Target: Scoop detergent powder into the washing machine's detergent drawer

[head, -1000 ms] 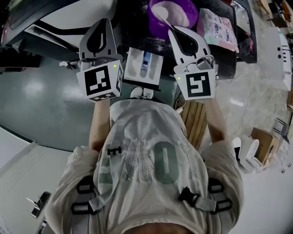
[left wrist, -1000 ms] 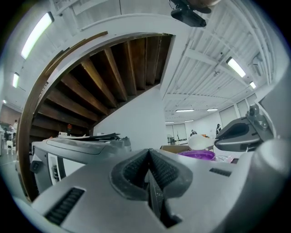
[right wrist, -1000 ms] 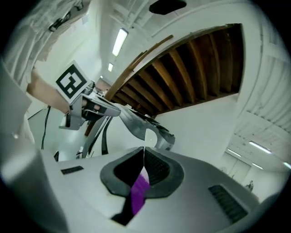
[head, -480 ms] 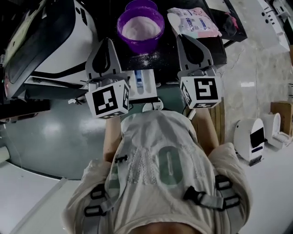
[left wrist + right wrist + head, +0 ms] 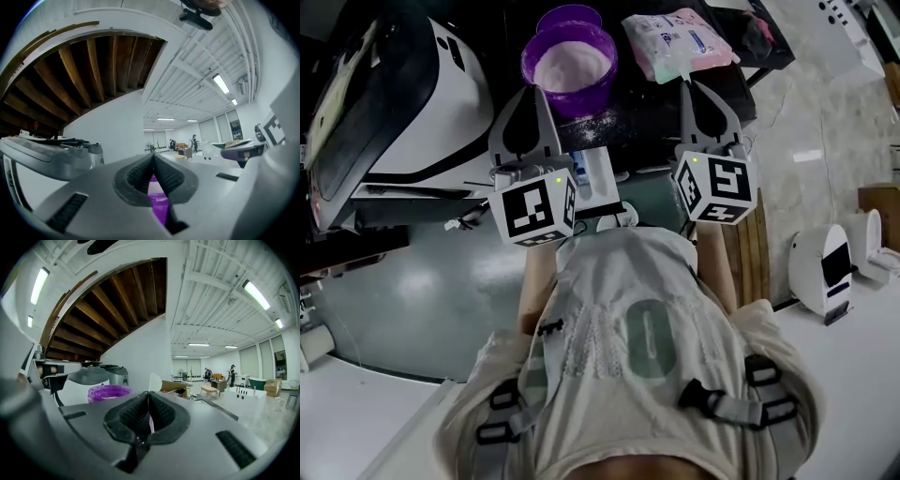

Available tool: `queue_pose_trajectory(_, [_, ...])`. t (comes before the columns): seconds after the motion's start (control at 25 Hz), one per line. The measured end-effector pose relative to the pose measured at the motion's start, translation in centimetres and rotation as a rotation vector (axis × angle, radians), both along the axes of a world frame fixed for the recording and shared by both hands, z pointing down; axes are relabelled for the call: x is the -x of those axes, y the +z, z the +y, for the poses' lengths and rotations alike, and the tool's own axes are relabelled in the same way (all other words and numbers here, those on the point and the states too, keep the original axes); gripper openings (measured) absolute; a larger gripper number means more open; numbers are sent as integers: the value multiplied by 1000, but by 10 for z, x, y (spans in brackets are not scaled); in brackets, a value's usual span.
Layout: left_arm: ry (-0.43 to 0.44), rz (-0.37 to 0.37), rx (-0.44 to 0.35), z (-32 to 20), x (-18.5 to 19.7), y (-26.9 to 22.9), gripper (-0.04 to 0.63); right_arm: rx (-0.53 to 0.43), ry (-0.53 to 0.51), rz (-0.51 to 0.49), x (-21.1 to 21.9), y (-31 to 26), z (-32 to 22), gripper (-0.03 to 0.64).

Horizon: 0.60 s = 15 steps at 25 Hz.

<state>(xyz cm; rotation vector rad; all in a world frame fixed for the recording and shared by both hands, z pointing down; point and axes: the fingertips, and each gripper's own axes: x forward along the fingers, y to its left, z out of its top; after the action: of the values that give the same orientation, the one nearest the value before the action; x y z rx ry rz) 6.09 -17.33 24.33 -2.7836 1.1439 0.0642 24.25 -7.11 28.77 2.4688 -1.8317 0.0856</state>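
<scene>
A purple bowl (image 5: 570,58) (image 5: 110,392) holding white detergent powder stands on the dark top, with a pink and white detergent bag (image 5: 675,42) to its right. The white detergent drawer (image 5: 605,169) sticks out below the bowl, between my two grippers. My left gripper (image 5: 531,91) (image 5: 153,161) is shut with nothing in it, just below and left of the bowl. Right of the bowl, my right gripper (image 5: 696,86) (image 5: 148,399) is shut on a white spoon (image 5: 154,380), which stands up out of the jaws. In the head view the spoon is hard to make out.
The washing machine (image 5: 403,94) fills the left side. Spilled powder (image 5: 598,117) dusts the dark top below the bowl. A wooden slatted piece (image 5: 752,248) and a white appliance (image 5: 825,272) stand on the floor at right. Far off in the room are people and furniture (image 5: 220,376).
A second ago the spoon lay in the bowl's powder. The right gripper has since drawn it out and back to the right of the bowl. The left gripper stays shut beside the drawer.
</scene>
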Motion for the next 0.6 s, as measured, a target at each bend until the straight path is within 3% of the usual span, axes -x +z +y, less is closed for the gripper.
queue_pose_trajectory(0.6, [-4,11,6,-10,3,0,20,23,-9,27,4,1,-9,11])
